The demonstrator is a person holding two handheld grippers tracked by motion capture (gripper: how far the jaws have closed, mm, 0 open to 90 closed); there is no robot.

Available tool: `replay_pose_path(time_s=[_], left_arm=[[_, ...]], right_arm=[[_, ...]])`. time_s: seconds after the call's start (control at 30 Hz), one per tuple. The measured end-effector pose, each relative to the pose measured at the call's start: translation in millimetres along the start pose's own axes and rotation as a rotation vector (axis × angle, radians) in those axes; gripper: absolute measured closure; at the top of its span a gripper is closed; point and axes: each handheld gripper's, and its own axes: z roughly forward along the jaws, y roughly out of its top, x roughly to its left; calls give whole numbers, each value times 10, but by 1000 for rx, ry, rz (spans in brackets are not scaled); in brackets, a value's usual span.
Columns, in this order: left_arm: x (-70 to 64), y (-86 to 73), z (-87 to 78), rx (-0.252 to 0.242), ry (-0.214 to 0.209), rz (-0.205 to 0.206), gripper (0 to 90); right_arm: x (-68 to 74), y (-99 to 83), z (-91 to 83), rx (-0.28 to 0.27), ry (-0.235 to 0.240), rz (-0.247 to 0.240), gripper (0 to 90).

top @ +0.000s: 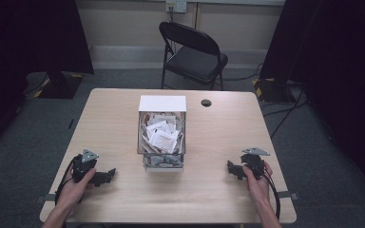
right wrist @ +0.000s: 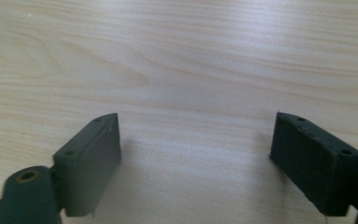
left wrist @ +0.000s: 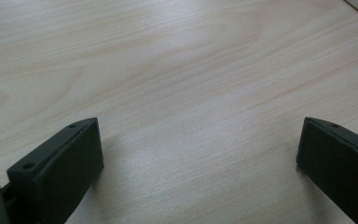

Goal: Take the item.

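Left hand-held gripper (top: 105,176) and right hand-held gripper (top: 234,169) rest on table (top: 114,114), jaws spread, nothing held. Clear box of packets (top: 162,135) sits centred between them. Looks like start pose; next move probably reaching in to the box.

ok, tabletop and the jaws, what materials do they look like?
Table: pale wood or wood-look laminate, satin; visible grain lines, soft glare. Left gripper and right gripper jaws: matte black, probably moulded or printed plastic; dull surface, screw holes. Can't confirm either.
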Motion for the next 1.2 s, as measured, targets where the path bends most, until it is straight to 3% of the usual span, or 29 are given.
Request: replay_pose_path(time_s=[0.13, 0.17, 0.23, 0.3, 0.4, 0.53, 0.6, 0.73, 0.9, 1.2], left_arm=[[1, -2, 0, -4, -2, -4, 0], [3, -2, 0, -4, -1, -1, 0], [3, -2, 1, -4, -3, -2, 0], [9, 4, 9, -6, -9, 1, 0], [17, 7, 8, -3, -10, 8, 0], [19, 10, 12, -4, -11, 7, 0], [20, 17, 26, -11, -11, 0, 0], [34, 29, 32, -3, -10, 13, 0], [34, 29, 32, -4, -8, 13, 0], [33, 29, 34, -6, -10, 11, 0]], right_arm=[[7, 4, -25, -10, 10, 11, 176], [33, 4, -48, -15, 49, 11, 171], [57, 6, -63, -19, 50, 4, 173], [147, 19, -123, -35, 84, -42, 173], [201, 33, -160, -44, 87, -60, 190], [318, 44, -267, -85, 159, -76, 199], [386, 49, -313, -91, 199, -119, 202], [497, 46, -347, -111, 221, -180, 229], [569, 61, -391, -135, 265, -184, 229], [822, 122, -534, -154, 374, -235, 266]])
